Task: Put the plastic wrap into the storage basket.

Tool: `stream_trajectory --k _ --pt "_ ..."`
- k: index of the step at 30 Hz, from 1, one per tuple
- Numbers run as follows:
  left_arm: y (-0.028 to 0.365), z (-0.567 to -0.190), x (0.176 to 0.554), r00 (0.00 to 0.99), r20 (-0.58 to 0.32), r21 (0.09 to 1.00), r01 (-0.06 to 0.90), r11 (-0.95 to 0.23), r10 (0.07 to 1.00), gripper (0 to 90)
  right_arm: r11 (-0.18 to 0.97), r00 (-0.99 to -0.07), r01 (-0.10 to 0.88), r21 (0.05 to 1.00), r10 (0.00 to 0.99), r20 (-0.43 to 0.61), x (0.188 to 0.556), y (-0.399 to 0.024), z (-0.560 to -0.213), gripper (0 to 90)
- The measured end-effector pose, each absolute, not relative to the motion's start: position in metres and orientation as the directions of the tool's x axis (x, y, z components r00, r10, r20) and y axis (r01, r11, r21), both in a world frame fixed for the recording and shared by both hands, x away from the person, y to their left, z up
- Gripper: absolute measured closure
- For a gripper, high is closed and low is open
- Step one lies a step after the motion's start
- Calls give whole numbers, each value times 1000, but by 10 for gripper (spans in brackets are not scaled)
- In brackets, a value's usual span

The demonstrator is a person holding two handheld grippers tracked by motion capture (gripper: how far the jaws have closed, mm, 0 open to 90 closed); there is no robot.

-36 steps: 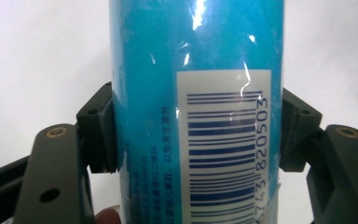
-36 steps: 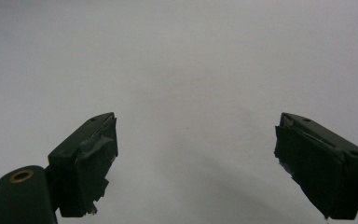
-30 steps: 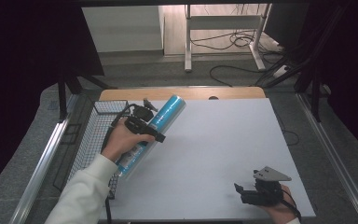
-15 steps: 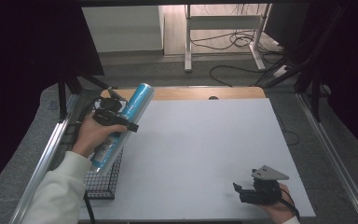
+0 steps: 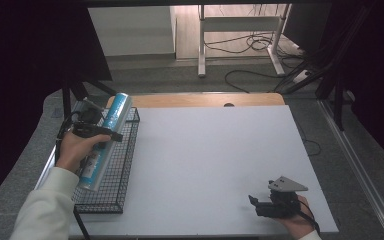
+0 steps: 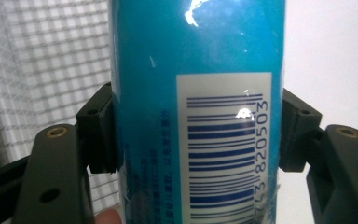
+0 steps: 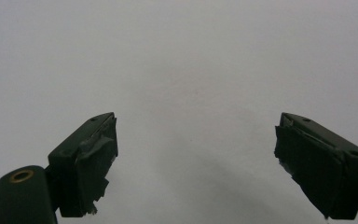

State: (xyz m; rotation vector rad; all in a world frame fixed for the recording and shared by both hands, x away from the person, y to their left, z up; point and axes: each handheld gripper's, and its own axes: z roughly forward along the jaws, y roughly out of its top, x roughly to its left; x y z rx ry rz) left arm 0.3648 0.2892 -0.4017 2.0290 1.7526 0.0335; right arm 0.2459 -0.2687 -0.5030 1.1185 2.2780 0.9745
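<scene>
A long blue tube [image 5: 106, 139] with a white barcode label [image 6: 223, 149] is held lengthwise over the black wire basket [image 5: 117, 192] at the table's left edge. My left gripper [image 5: 96, 131] is shut on the tube, its two pads pressing the tube's sides in the left gripper view [image 6: 196, 133]. My right gripper [image 5: 252, 202] rests low near the table's front right, jaws wide apart with nothing between them; in the right gripper view [image 7: 196, 154] they frame bare white table.
The white tabletop [image 5: 215, 150] stretches between basket and right hand. A wooden strip [image 5: 200, 100] runs along the far edge. Beyond it lie a metal stand's legs [image 5: 240, 30] and cables [image 5: 260, 45] on the floor.
My left gripper carried the blue tube leftward from over the table's middle-left to above the wire basket. The right gripper stayed in place.
</scene>
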Motion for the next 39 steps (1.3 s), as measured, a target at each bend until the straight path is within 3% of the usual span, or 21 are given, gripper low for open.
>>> stream_trajectory --k 17,31,33,39 --pt "290 -461 384 57 -156 253 967 -15 986 318 442 -593 510 738 802 -71 247 -268 -505 135" --pt "277 -493 391 78 -69 171 983 -65 995 316 447 -589 512 733 804 -79 247 -268 -506 135" --pt "275 -485 390 49 -63 247 969 -32 997 294 449 -589 512 732 804 -80 247 -268 -506 135" --pt "267 -451 383 93 -61 342 937 -67 994 185 452 -592 507 734 802 -85 246 -268 -505 135"
